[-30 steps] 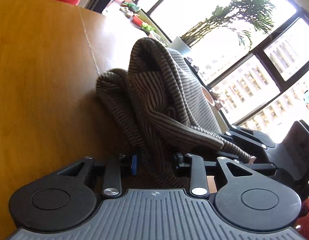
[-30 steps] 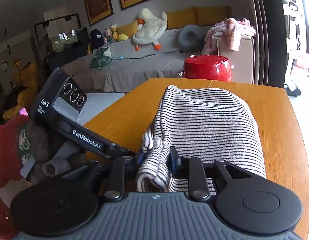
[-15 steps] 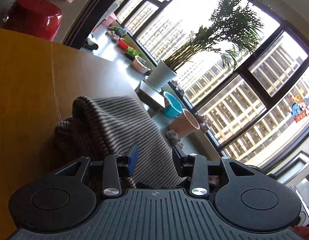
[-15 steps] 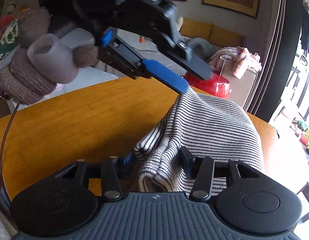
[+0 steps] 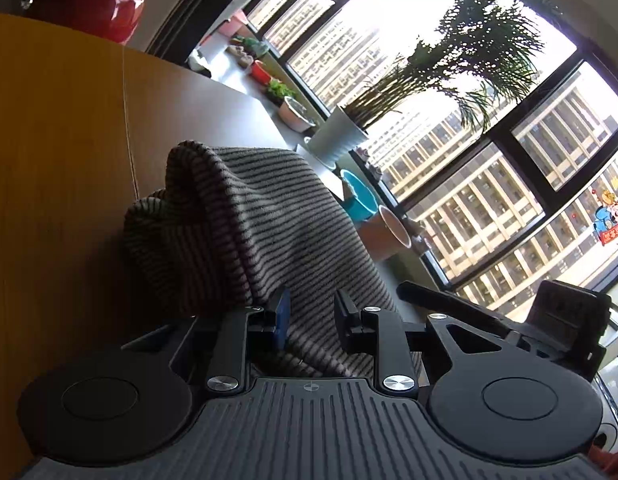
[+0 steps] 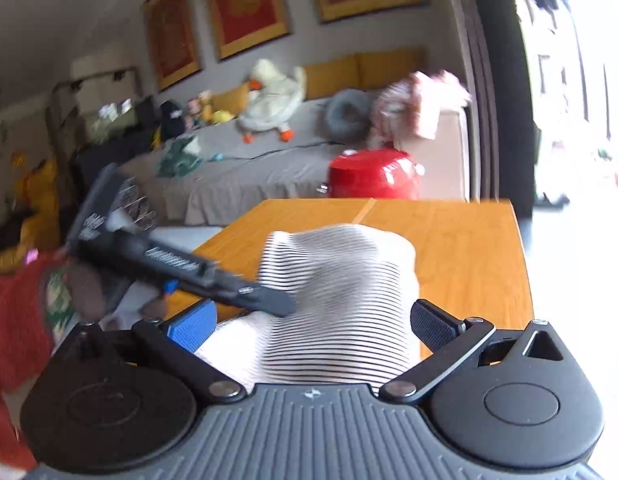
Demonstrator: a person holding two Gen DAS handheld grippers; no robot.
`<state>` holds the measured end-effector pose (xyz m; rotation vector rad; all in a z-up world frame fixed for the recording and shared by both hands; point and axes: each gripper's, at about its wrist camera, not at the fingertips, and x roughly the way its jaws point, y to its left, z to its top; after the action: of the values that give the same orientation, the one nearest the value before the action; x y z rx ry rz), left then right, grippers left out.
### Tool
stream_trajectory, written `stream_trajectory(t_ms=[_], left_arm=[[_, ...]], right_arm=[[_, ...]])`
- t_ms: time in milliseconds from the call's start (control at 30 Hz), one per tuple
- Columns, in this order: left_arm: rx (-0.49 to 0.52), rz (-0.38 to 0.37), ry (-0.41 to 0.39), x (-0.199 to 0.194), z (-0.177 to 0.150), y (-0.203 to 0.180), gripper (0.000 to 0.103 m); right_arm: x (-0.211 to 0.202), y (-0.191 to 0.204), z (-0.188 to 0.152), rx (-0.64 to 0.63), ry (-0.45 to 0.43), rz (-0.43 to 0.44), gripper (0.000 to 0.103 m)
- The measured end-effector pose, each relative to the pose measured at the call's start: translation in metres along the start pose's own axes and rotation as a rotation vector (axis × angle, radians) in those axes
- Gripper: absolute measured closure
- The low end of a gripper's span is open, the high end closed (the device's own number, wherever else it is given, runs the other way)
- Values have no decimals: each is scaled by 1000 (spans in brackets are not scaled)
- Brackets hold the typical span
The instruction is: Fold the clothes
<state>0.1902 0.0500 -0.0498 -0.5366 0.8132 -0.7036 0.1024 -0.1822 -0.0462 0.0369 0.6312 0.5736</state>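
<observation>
Our left gripper [image 5: 311,316] points low across the desk [image 5: 57,152], fingers [image 5: 283,314] slightly parted around the striped sweater [image 5: 265,232] mid-frame; whether they pinch it, we cannot tell. Our right gripper [image 6: 313,326] is spread wide, empty; motion blur smears its view.

I see the striped garment [image 6: 341,292] heaped near the table's [image 6: 469,248] near edge, filling the span between my right gripper's [image 6: 313,324] spread fingers. My left gripper [image 6: 181,268] crosses the near left corner. The far edge and right side lie bare; a red pot [image 6: 373,180] stands beyond the far edge.
</observation>
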Motion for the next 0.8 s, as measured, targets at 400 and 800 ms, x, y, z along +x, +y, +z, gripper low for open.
stream_trajectory(t_ms=[400,800], left_arm=[[9,51,-40,-18,-8,2,76],[26,26,-43,-20,-10,7,76]], right_arm=[[36,-32,-1,204,27,-31,0],[17,-39,3,416,29,31,0]])
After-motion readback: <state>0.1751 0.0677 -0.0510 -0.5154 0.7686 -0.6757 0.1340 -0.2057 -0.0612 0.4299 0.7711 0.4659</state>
